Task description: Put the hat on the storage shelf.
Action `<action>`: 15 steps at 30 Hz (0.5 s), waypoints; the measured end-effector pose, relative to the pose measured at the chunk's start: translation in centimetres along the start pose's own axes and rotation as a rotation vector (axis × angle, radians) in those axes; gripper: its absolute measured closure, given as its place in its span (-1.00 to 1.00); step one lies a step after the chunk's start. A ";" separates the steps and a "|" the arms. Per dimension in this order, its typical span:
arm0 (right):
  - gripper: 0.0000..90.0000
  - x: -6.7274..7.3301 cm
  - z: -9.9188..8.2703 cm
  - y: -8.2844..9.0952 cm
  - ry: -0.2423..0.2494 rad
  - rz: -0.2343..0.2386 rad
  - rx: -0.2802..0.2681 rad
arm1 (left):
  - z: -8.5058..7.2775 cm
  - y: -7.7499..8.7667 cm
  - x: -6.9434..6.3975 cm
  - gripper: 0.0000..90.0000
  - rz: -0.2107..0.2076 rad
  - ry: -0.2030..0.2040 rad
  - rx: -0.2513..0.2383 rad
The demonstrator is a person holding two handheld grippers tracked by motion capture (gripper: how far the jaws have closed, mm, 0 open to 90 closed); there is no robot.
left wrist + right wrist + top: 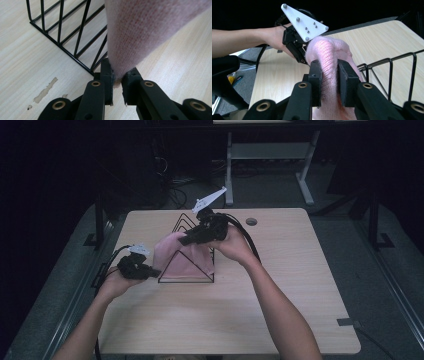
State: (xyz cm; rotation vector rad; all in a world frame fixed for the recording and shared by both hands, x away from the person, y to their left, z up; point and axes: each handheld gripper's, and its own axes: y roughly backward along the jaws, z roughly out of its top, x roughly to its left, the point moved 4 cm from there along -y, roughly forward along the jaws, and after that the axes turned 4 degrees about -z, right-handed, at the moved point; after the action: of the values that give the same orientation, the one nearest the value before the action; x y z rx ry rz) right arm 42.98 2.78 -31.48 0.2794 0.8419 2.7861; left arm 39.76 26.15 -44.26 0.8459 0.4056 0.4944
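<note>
The pink knitted cloth [182,255] is draped over the black wire rack [187,252], which stands on the tabletop [280,285], and both tongs are clenched on it. The left tongs [152,272] pinch its lower left corner close to the tabletop, just beside the rack's base. The right tongs [187,239] grasp a thick fold at the top, above the rack's ridge. In my judgement the draping is mostly done: the cloth already lies over the ridge and down the front. What is left is to straighten it and release both grips. Its long axis is stretched between the two tongs, slanting from low at the left to high at the right.
</note>
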 end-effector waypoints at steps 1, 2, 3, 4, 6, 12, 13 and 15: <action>0.64 0.1 -0.1 0.0 -0.016 0.004 0.004 | -0.1 -0.1 0.0 0.79 0.002 0.002 0.010; 0.64 -0.1 -0.2 -0.1 -0.002 0.000 0.008 | -0.1 -0.2 0.0 0.79 0.002 0.003 0.011; 0.64 0.0 -0.3 -0.1 -0.011 0.002 0.012 | -0.1 -0.3 0.1 0.79 0.002 -0.004 0.017; 0.64 0.1 -0.4 -0.1 -0.017 0.004 0.015 | -0.1 -0.3 0.1 0.79 0.000 0.000 0.016; 0.64 0.0 -0.4 -0.1 -0.013 0.005 0.016 | -0.1 -0.5 0.0 0.79 -0.001 0.004 0.018; 0.64 0.0 -0.8 -0.5 -0.013 0.018 0.028 | -0.4 -0.8 0.3 0.78 0.000 0.007 0.045; 0.64 -0.1 -0.8 -0.6 -0.012 0.018 0.028 | -0.4 -0.8 0.3 0.79 0.001 0.005 0.049; 0.63 -0.1 -0.9 -0.6 -0.021 0.020 0.030 | -0.4 -0.9 0.4 0.82 0.003 0.002 0.054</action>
State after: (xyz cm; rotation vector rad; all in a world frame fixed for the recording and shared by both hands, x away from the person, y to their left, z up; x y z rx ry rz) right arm 42.92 2.79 -32.58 0.3242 0.8819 2.7857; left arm 40.12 26.09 -45.30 0.8987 0.4211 0.4893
